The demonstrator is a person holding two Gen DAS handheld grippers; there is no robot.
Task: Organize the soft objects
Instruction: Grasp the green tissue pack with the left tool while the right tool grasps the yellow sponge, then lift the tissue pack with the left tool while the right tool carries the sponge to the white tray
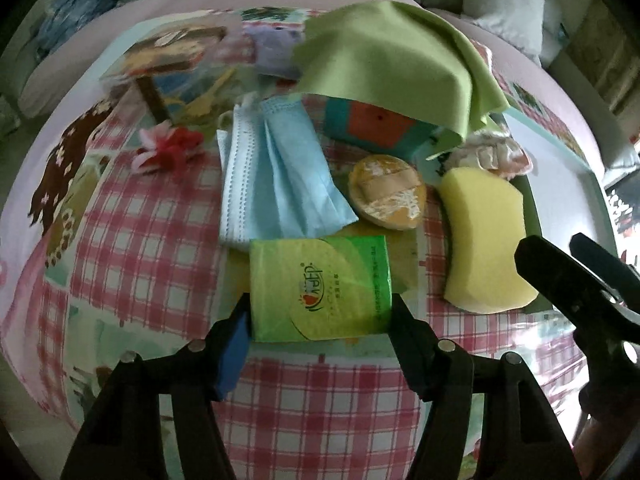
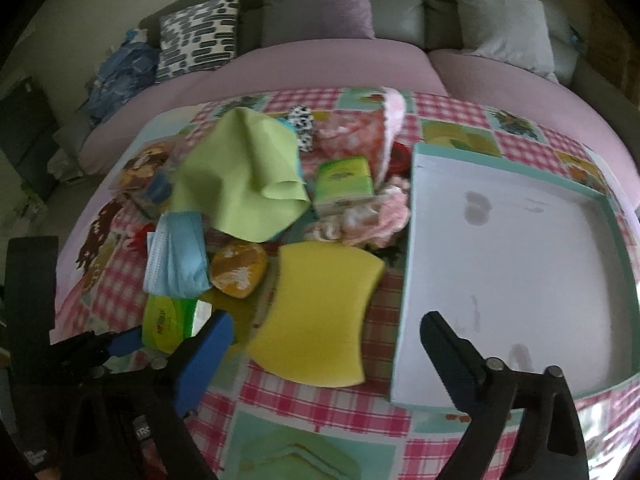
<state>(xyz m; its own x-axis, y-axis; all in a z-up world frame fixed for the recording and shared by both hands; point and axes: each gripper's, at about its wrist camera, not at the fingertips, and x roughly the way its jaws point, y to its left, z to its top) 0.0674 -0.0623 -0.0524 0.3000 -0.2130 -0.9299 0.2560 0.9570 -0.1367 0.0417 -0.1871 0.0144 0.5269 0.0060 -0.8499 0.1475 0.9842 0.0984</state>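
The left tongs (image 1: 320, 316) pinch the near end of a green tissue pack (image 1: 320, 286), one finger pressed against each side; the pack lies on the checked tabletop (image 1: 160, 240) with its far end just under a blue face mask (image 1: 276, 176). The right tongs (image 2: 326, 340) hang spread wide over the near edge of a yellow sponge (image 2: 320, 312), touching nothing. Beside the sponge sits a white tray (image 2: 520, 260) with a teal rim. A green cloth (image 1: 384, 56) drapes over the back of the pile and hides most of a teal and orange box (image 1: 372, 124). A round orange puff (image 1: 386, 192) lies between mask and sponge. The pinkish crumpled bundle (image 2: 372, 212) behind the sponge is perhaps fabric; blur makes it hard to tell.
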